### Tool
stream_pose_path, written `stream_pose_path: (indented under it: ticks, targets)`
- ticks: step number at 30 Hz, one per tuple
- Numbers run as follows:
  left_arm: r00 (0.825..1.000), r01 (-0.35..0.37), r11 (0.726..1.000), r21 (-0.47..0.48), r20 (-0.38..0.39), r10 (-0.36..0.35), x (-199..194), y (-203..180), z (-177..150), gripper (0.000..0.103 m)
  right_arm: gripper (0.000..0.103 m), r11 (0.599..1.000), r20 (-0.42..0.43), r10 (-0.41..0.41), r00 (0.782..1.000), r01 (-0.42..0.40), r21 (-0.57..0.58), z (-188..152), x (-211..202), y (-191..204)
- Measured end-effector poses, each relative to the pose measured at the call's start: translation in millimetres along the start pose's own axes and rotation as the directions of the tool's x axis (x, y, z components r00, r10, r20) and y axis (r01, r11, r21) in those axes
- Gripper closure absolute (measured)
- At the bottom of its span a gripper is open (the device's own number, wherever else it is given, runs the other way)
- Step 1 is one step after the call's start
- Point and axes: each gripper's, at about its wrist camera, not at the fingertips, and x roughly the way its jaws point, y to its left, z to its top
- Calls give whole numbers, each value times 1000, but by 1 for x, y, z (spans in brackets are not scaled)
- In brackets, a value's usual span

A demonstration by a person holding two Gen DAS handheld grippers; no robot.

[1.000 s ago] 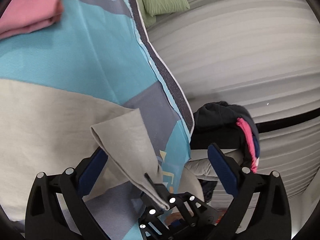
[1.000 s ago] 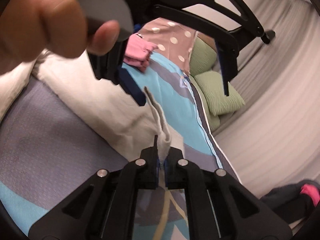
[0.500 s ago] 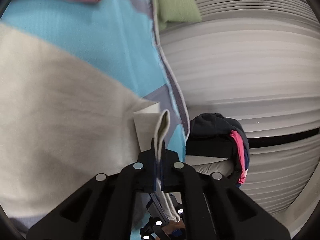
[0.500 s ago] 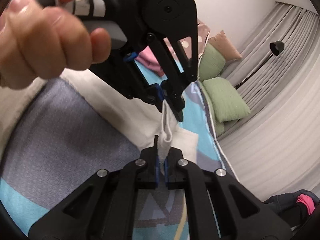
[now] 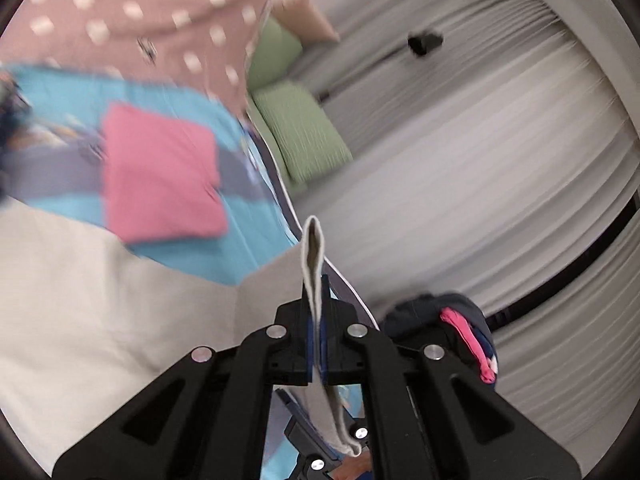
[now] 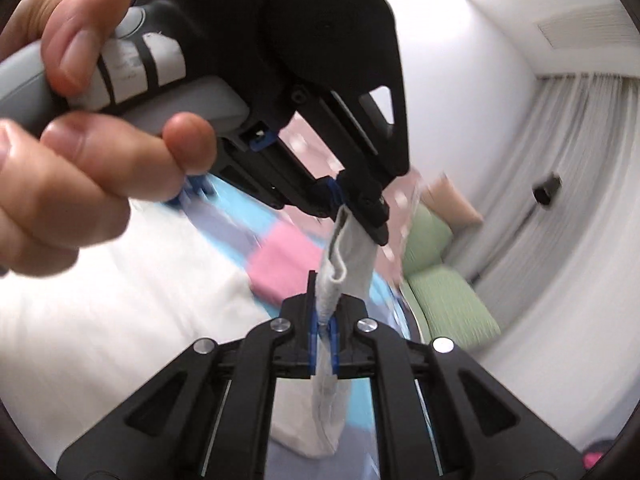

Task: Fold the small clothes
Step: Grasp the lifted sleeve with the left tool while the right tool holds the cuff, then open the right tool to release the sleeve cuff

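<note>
The beige garment (image 5: pixel 80 300), soft and matte, is lifted off the bed (image 5: pixel 168 92) with 2 edges pinched: the left gripper (image 5: pixel 318 344) has its fingers clenched on a folded edge, and the right gripper (image 6: pixel 325 332) is clamped on another fold. A hand (image 6: pixel 64 152) grips the left tool's grey handle. On the blue-and-grey patterned spread lies a folded pink square (image 5: pixel 160 172). Green pillows (image 5: pixel 304 136) sit by pleated curtains (image 5: pixel 500 168). A dark clothes heap (image 5: pixel 452 320) is partly cut off; motion blur smears detail.
</note>
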Motion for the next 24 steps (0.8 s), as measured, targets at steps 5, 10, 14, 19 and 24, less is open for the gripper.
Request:
stream_pose_path:
  ticks: [5, 10, 14, 19, 24]
  targets:
    - [991, -57, 998, -15, 119, 58, -89, 31, -4, 101, 98, 996, 104, 68, 992, -61, -72, 57, -13, 52]
    - [977, -97, 993, -70, 184, 108, -156, 75, -19, 101, 98, 976, 169, 157, 973, -126, -180, 93, -31, 123]
    - [968, -105, 986, -127, 215, 131, -190, 113, -31, 101, 98, 955, 174, 223, 959, -179, -236, 109, -39, 170]
    - [963, -58, 979, -195, 247, 107, -220, 154, -51, 101, 99, 932, 151, 285, 947, -237, -275, 123, -46, 212]
    - [956, -42, 971, -236, 274, 108, -242, 177, -66, 101, 99, 914, 130, 325, 937, -276, -299, 130, -52, 238]
